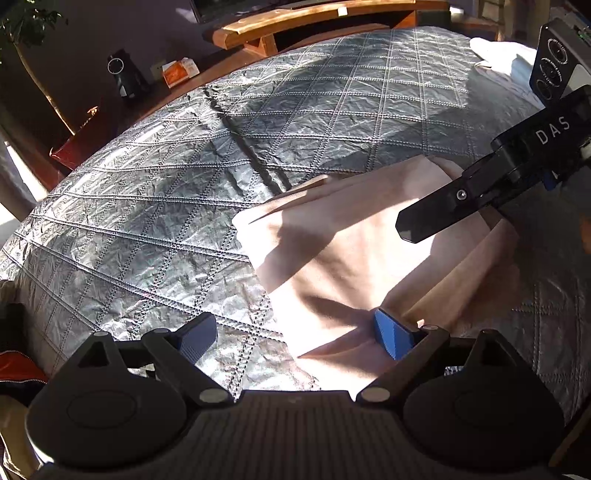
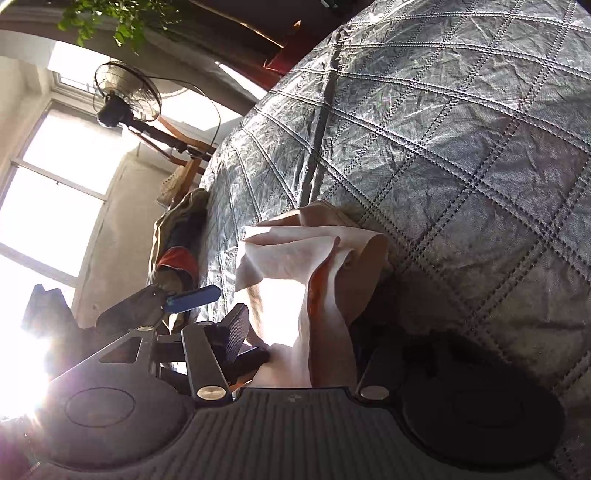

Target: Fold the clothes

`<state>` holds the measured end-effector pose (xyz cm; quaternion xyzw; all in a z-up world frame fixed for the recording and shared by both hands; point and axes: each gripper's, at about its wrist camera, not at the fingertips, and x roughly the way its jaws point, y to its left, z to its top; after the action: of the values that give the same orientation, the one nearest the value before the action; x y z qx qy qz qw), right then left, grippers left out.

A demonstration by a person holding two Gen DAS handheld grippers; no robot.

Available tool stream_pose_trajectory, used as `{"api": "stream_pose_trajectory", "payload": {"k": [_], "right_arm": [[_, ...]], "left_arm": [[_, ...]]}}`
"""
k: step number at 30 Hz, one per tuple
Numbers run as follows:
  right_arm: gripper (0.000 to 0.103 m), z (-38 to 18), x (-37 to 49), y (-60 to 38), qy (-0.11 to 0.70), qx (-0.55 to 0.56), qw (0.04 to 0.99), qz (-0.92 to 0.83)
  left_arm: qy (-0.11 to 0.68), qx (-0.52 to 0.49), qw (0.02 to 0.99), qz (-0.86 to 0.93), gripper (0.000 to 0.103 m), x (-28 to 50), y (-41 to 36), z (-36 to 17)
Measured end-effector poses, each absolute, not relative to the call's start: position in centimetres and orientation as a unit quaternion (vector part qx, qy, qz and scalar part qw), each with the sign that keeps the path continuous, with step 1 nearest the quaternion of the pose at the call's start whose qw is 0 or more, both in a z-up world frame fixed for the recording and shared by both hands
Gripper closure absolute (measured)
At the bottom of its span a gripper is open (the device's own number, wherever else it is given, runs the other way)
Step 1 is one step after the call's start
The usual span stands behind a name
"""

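A pale pink garment (image 1: 332,258) is seen lying partly doubled over on a grey quilted bedspread (image 1: 147,221), a fold judged to be under way. Nearest the lens, the left claw (image 1: 295,338) is spread wide, one blue pad resting against the cloth's near edge and nothing pinched. The right claw (image 2: 295,354) is shown with a bunched part of the garment (image 2: 295,266) lifted between its fingers; the cloth appears to be gripped, though its far finger is lost in shadow. The next move is judged to call for the raised layer to be laid flat with edges matched. Beyond, a heap of other clothes (image 2: 177,251) is seen at the bed's edge, with a wooden frame (image 1: 314,18) and a fan (image 2: 125,96) behind.
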<state>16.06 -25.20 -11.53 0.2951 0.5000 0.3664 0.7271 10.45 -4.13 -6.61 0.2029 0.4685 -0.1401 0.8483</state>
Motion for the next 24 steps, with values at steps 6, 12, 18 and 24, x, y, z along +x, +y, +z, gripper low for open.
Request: {"api": "stream_pose_trajectory", "payload": {"k": [6, 12, 18, 24], "right_arm": [[0.088, -11.6, 15.2, -25.0, 0.507, 0.301, 0.730, 0.346], [0.089, -12.7, 13.8, -26.4, 0.498, 0.375, 0.715, 0.318], [0.090, -13.7, 12.4, -29.1, 0.453, 0.479, 0.697, 0.281], [0.090, -12.2, 11.5, -32.9, 0.377, 0.544, 0.708, 0.246]], "left_arm": [[0.469, 0.204, 0.847, -0.142, 0.011, 10.4, -4.2, -6.6], [0.469, 0.199, 0.847, -0.150, 0.012, 10.4, -4.1, -6.3], [0.451, 0.180, 0.855, -0.183, 0.018, 10.0, -4.7, -5.1], [0.449, 0.156, 0.858, -0.196, 0.018, 10.0, -4.9, -4.7]]}}
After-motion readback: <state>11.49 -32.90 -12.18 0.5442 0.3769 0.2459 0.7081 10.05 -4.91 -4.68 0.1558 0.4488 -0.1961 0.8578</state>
